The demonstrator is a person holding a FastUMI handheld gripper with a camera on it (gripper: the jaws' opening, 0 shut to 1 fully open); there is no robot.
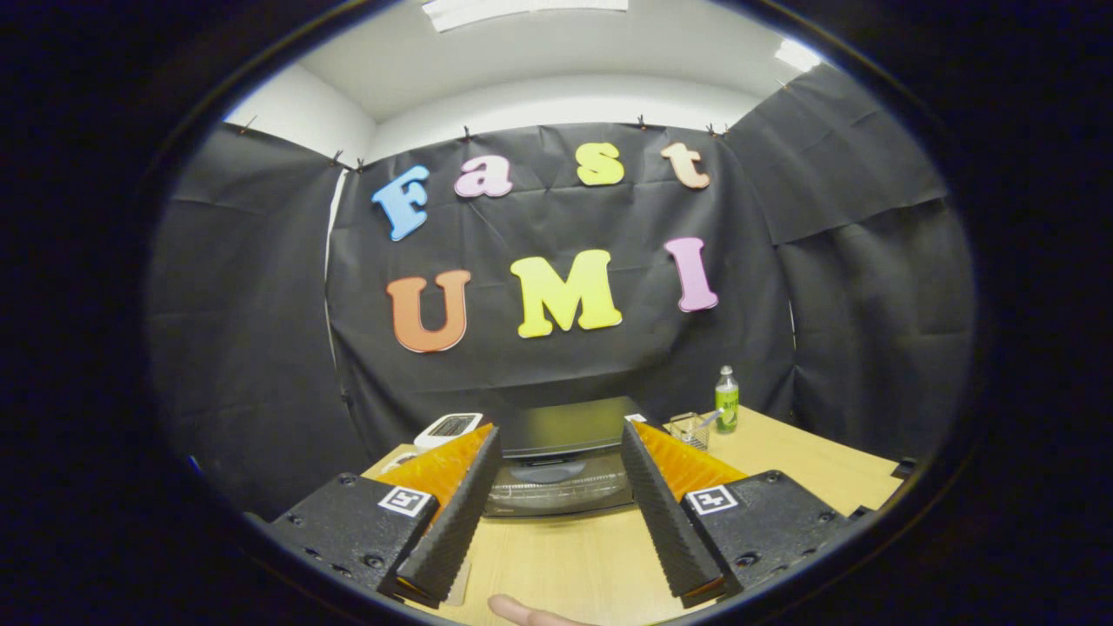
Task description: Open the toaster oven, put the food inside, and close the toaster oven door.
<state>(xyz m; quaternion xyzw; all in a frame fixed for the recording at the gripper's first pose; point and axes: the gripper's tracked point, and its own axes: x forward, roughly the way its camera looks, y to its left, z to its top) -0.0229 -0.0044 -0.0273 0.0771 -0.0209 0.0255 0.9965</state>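
Note:
A black toaster oven (pixel 563 456) stands on the wooden table (pixel 783 461), beyond my fingers and framed between them. Its glass door looks shut, with a rack faintly visible behind the glass. My gripper (pixel 556 509) is open, well apart, with nothing between the fingers (pixel 452 522). It hovers above the table short of the oven. A pale, rounded thing (pixel 530 613) shows at the near table edge just below the fingers; I cannot tell whether it is the food or a fingertip.
A green bottle (pixel 727 400) and a small clear wire-like cup (pixel 691 429) stand right of the oven. A white device (pixel 449 428) sits at its left. Black cloth walls close off the back and sides.

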